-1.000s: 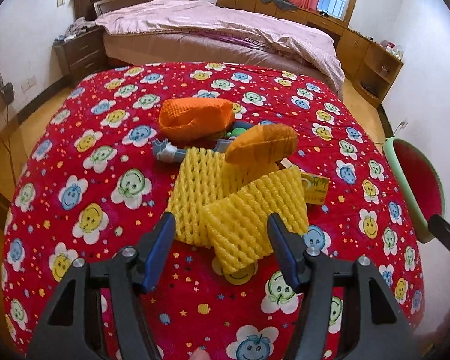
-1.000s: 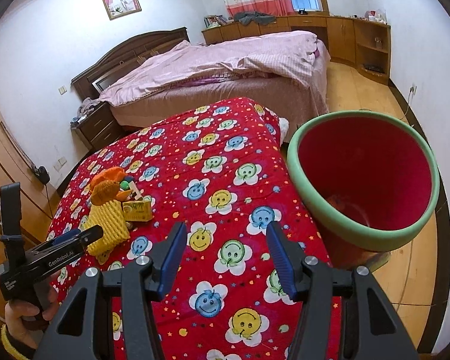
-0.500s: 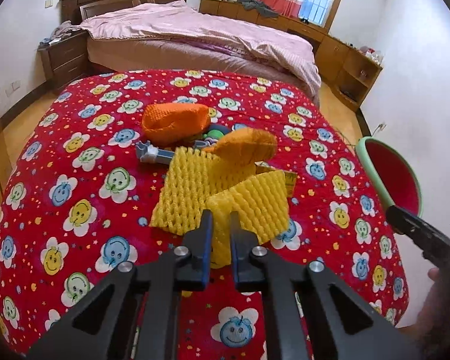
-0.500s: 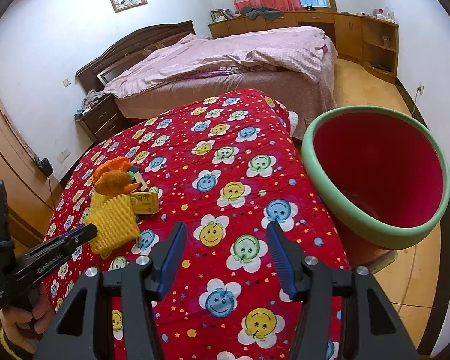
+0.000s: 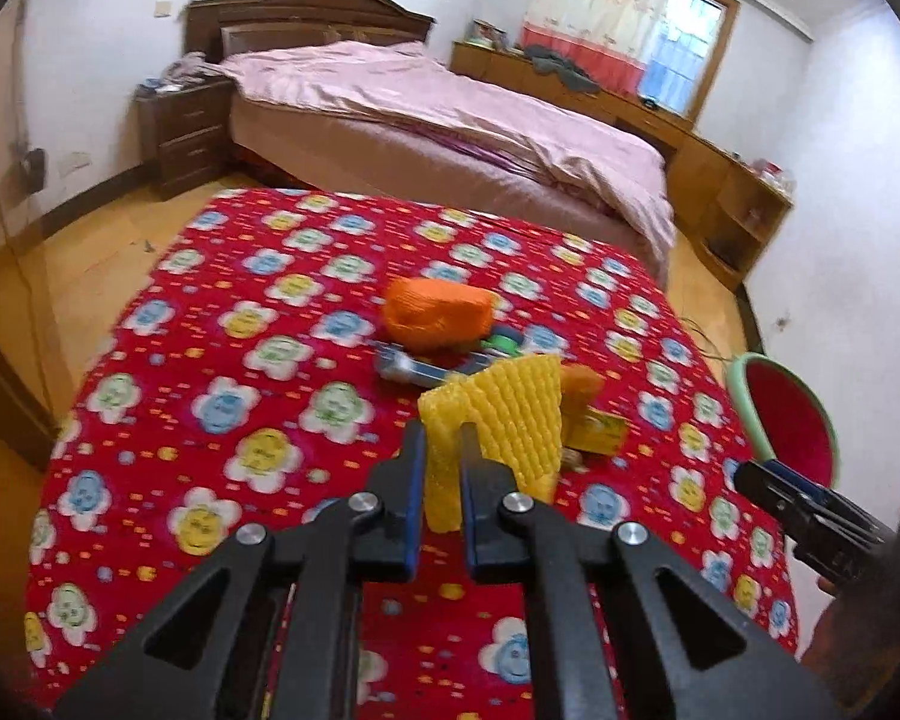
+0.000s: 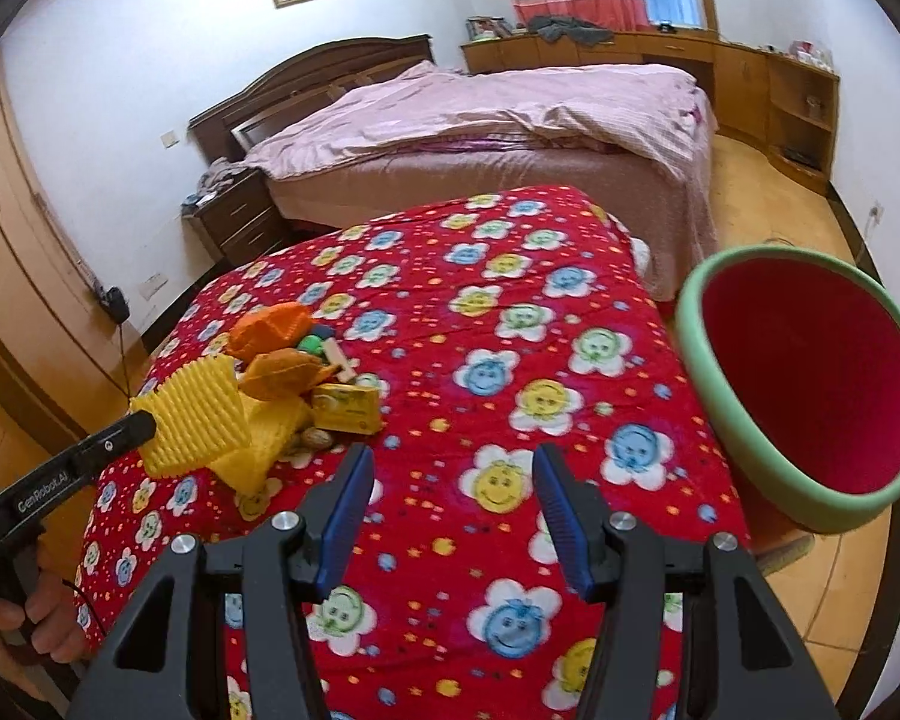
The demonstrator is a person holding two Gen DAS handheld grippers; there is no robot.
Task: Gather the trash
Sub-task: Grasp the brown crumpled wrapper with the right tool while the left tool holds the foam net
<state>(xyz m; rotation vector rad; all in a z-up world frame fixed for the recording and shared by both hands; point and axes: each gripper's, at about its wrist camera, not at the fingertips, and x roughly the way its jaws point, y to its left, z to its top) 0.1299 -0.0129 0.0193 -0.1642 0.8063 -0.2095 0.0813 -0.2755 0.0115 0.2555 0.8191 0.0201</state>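
Note:
My left gripper (image 5: 441,438) is shut on a yellow foam fruit net (image 5: 498,426), which hangs lifted off the red flowered cloth (image 5: 258,360). In the right wrist view the same yellow net (image 6: 201,414) sticks up from the left gripper (image 6: 147,423), trailing a second yellow piece (image 6: 267,441) down to the cloth. Behind it lie an orange net (image 5: 438,312), an orange-brown scrap (image 6: 285,375), a small yellow box (image 6: 348,408) and a grey-blue wrapper (image 5: 402,367). My right gripper (image 6: 450,468) hovers open over the cloth with nothing between its fingers. The red bin with a green rim (image 6: 804,384) stands at the right.
The table's right edge drops beside the bin (image 5: 786,420). A bed with a pink cover (image 5: 438,114) lies beyond, with a nightstand (image 5: 186,132) at its left and wooden cabinets (image 6: 750,78) along the far wall. A hand (image 6: 24,618) holds the left gripper's handle.
The left gripper's jaws closed on the yellow net and lifted it off the pile. The right gripper shifted slightly, staying open over the cloth.

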